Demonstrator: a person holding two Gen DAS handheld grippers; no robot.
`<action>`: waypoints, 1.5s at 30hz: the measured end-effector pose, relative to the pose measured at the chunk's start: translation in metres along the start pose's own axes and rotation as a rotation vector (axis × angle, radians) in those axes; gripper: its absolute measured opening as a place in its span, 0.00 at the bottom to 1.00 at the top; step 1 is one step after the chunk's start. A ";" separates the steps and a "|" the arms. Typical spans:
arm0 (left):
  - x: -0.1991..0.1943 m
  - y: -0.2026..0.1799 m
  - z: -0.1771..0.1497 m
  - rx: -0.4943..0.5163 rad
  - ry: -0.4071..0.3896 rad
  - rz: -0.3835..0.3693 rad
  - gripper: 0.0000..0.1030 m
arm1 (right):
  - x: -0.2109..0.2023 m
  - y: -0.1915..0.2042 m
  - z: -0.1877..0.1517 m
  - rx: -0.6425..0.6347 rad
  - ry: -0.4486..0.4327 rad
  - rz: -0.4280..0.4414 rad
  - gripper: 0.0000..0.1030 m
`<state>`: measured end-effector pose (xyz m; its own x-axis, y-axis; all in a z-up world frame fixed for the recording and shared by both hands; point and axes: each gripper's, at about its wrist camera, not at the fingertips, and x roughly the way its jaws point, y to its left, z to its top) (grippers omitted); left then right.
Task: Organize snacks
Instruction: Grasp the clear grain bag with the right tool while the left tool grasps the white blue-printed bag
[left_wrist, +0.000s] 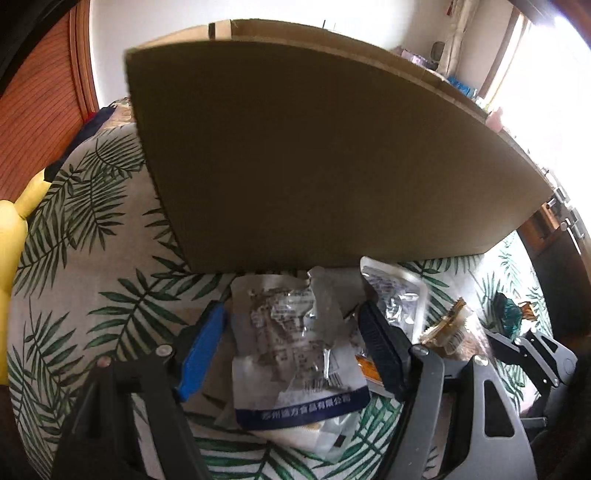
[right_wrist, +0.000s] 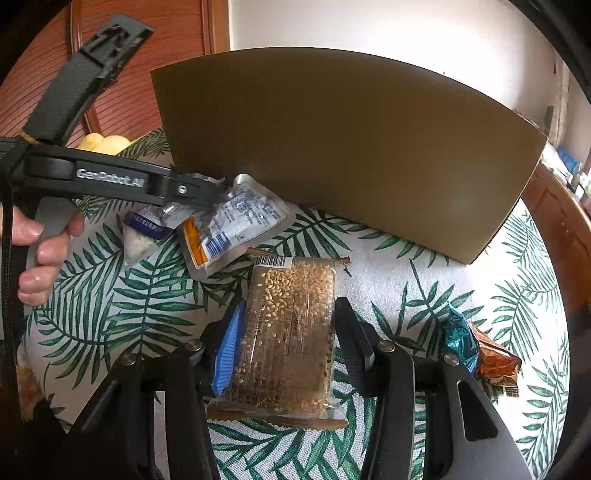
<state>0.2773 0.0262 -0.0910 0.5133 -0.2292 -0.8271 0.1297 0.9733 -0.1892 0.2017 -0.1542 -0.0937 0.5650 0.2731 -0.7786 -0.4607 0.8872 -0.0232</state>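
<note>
Jaws on both tools are spread wide around snack packets, neither yet pressing in, as far as the wrist views show. Nearest, the right gripper (right_wrist: 286, 343) straddles a clear-wrapped sesame bar (right_wrist: 288, 339) lying flat on the leaf-print counter (right_wrist: 110, 314); the blue pad sits just beside the bar's left edge and the black pad stands a little off its right edge, so this looks like the lining-up before a pinch across the narrow width. The left gripper (left_wrist: 295, 343) frames a crumpled white pouch (left_wrist: 295, 347) with a blue band at its near end, both pads apart from the wrapper. Just beyond, a foil pouch (right_wrist: 232, 225) with an orange stripe lies half under that tool, touching the bar's far end, and a small white sachet (right_wrist: 142, 236) rests beside it. Off to the right, well apart, a teal candy wrapper (right_wrist: 458, 336) and an orange one (right_wrist: 495, 362) lie together. Farthest back, a tall cardboard box (right_wrist: 351, 147) stands on the counter with its plain side toward the snacks, probably the bin they are meant for; its opening is not visible, so lifting over the wall seems needed.
</note>
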 end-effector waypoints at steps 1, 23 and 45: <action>0.001 -0.001 0.001 0.001 -0.003 0.004 0.72 | 0.000 0.000 0.000 0.000 0.000 0.000 0.48; -0.001 -0.026 -0.015 0.145 0.031 0.013 0.57 | 0.000 -0.001 -0.001 0.004 -0.002 0.006 0.48; -0.056 -0.012 -0.044 0.144 -0.109 -0.032 0.57 | -0.006 0.001 -0.002 0.001 -0.024 -0.001 0.42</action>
<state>0.2095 0.0279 -0.0656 0.5948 -0.2677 -0.7580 0.2634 0.9558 -0.1309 0.1965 -0.1553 -0.0900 0.5817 0.2810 -0.7633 -0.4591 0.8881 -0.0230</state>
